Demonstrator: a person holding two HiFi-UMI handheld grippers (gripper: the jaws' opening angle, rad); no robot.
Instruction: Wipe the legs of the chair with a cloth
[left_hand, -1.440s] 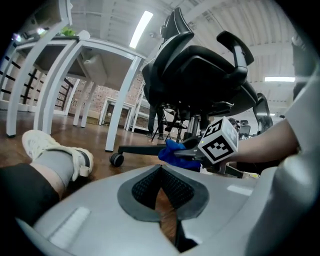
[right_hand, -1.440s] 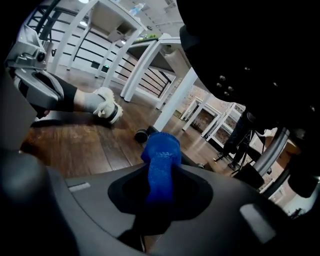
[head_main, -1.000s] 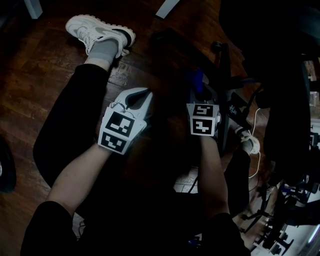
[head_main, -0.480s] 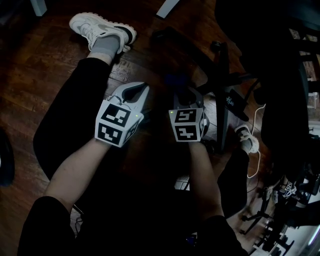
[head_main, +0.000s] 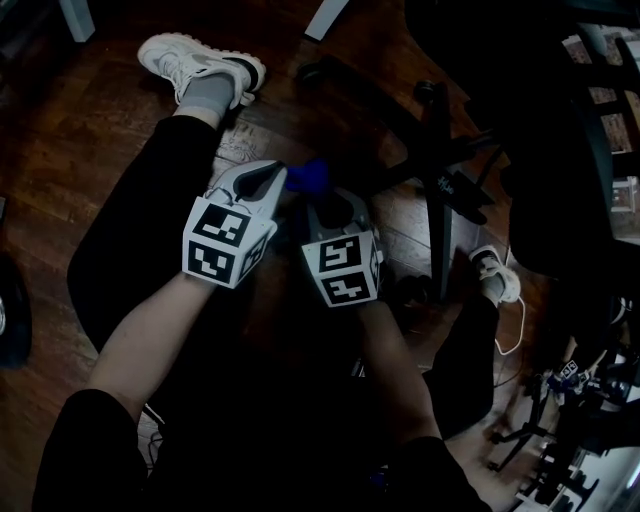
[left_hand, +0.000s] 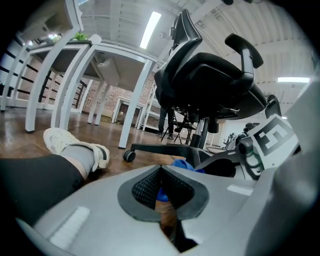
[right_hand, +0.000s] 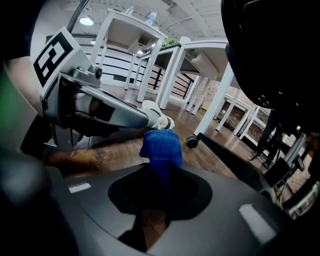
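Blue cloth: small bunched wad, knit texture, off the floor, at 9 o'clock of the chair base.
Grip: right gripper pinches cloth; left gripper jaws pressed together, empty, just beside it.
Progress: cloth touches no leg now; wiping likely mostly left.

dark wooden plank floor (glossy in patches) carries the black star-shaped chair base on its castors, a white sneaker on the person's outstretched foot, a white table leg at the far edge, and a thin white cable looping at the right.
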